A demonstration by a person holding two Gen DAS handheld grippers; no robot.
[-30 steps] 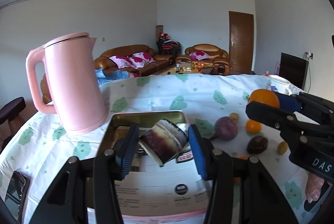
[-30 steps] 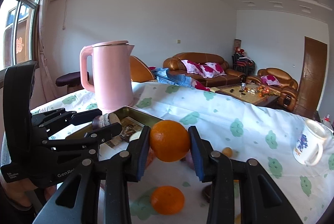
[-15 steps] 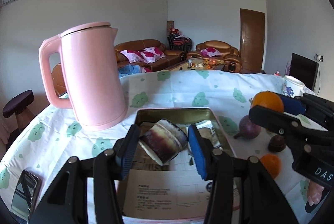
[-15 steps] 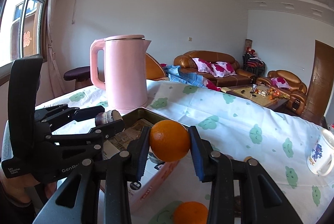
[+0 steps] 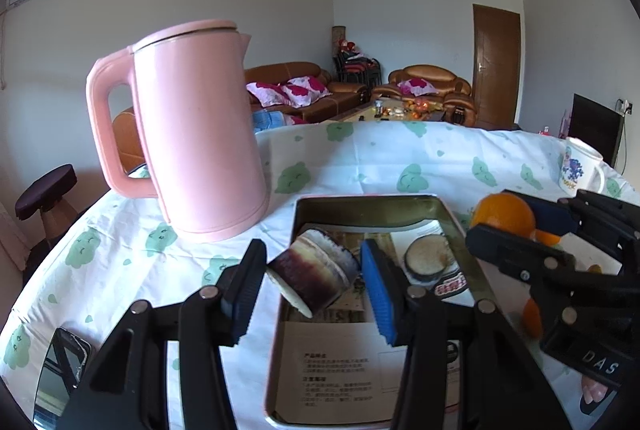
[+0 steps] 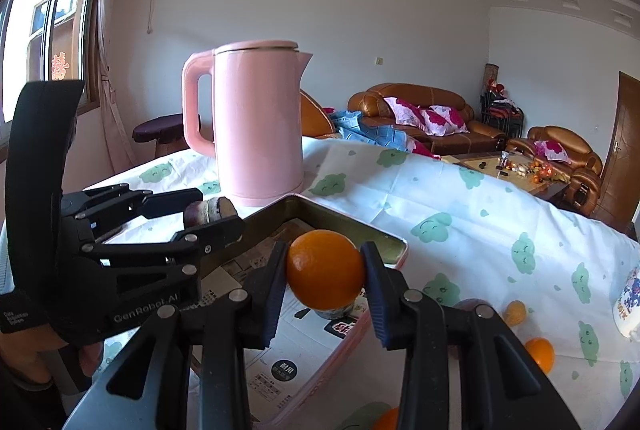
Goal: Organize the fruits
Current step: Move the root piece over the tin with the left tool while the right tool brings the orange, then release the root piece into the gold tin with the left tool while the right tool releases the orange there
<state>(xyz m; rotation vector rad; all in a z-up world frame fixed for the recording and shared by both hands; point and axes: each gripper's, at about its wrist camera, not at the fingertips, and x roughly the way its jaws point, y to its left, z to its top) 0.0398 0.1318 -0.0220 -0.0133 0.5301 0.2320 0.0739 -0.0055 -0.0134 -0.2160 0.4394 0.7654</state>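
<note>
Above the metal tin (image 5: pixel 372 203) beside the pink kettle (image 5: pixel 192 125), the left gripper (image 5: pixel 314 280) clamps a purple sugarcane piece (image 5: pixel 316 276) while the right gripper (image 6: pixel 325 276) pinches an orange (image 6: pixel 325 270)

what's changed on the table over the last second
Both hand-held grippers carried their loads toward the tin tray: the left with the purple cane chunk, the right with the orange, now over the tray. Both grips unchanged; pink kettle unmoved.
</note>
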